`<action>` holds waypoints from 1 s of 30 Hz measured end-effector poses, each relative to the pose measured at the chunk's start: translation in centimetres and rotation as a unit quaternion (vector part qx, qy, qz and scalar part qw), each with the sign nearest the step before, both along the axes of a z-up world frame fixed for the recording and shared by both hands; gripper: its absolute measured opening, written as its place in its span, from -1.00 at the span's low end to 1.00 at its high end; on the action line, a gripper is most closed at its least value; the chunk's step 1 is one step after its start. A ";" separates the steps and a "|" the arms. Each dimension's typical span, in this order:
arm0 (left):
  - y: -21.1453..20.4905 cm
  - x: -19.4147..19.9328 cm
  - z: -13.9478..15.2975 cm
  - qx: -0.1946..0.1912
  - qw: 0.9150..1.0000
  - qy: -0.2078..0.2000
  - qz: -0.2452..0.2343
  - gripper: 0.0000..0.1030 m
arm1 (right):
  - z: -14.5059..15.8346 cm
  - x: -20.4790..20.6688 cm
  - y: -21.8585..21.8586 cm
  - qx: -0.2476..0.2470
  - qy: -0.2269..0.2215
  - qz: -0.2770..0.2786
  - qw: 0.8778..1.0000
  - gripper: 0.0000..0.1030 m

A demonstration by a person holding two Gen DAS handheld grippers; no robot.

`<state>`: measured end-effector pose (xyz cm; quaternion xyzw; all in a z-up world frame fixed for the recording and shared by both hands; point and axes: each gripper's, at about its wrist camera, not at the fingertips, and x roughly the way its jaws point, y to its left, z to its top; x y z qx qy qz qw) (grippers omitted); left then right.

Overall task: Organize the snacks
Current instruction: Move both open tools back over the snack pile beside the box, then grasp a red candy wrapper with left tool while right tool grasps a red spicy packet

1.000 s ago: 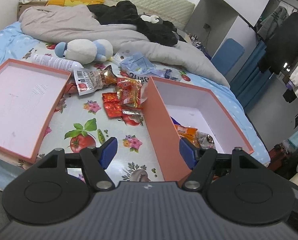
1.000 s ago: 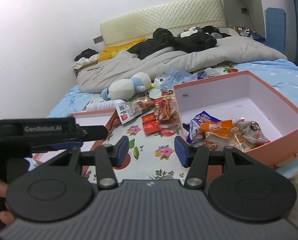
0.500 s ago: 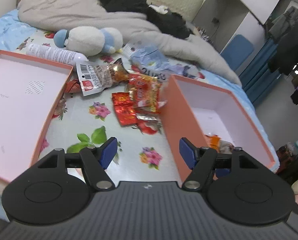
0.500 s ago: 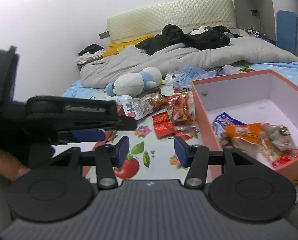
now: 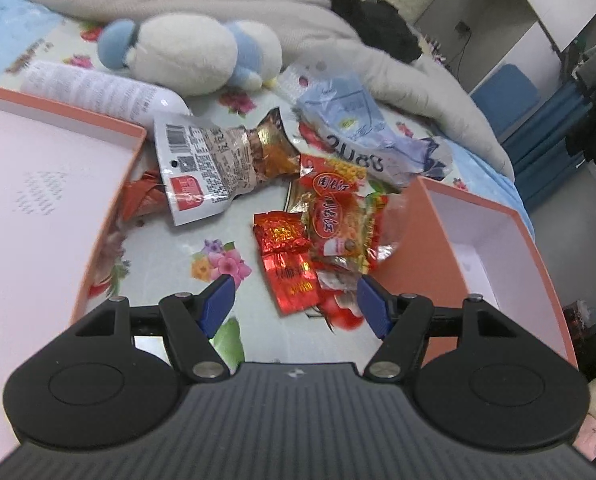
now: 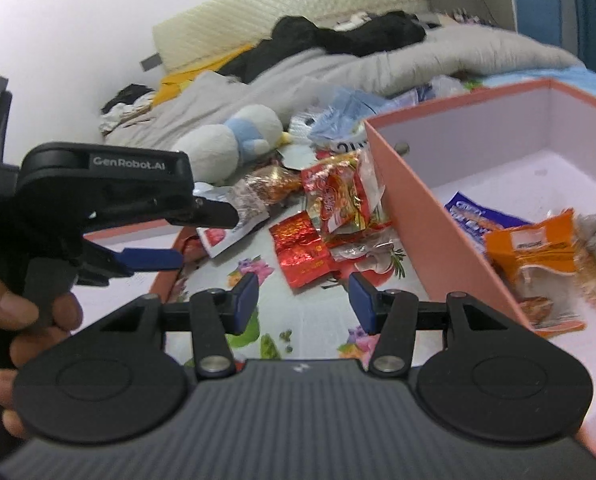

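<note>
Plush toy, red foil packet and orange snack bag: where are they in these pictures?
plush toy (image 5: 186,56), left wrist view, on its white body.
red foil packet (image 5: 288,264), left wrist view, on its middle.
orange snack bag (image 6: 532,246), right wrist view, on its front.

Both wrist views look close over the bed toward the red snack packets (image 5: 288,264) (image 6: 304,250), shared by both, left of the orange box (image 5: 426,248) (image 6: 426,216).

Both tongs, left (image 5: 292,304) and right (image 6: 303,300), hover with blue-padded jaws spread wide, gripping nothing.
</note>
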<state>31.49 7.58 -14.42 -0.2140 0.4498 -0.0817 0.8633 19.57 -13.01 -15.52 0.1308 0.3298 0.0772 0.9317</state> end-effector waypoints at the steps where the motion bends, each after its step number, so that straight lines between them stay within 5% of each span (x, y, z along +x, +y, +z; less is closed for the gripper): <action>1: 0.1 1.0 -0.7 -0.004 1.000 0.006 -0.003 0.39 | -0.4 0.8 0.2 0.001 0.002 -0.005 1.000 0.02; 13: -0.7 10.3 -6.1 -0.017 0.998 0.054 -0.012 0.39 | -5.1 6.4 1.8 -0.036 0.002 -0.051 0.998 0.01; 23: -3.0 12.5 -8.0 0.014 0.998 0.058 -0.036 0.40 | -5.5 7.6 2.0 -0.049 -0.028 -0.076 0.996 -0.01; 30: -3.2 13.3 -8.5 0.018 0.997 0.065 -0.048 0.40 | -6.5 8.7 1.6 -0.029 0.006 -0.090 0.995 0.00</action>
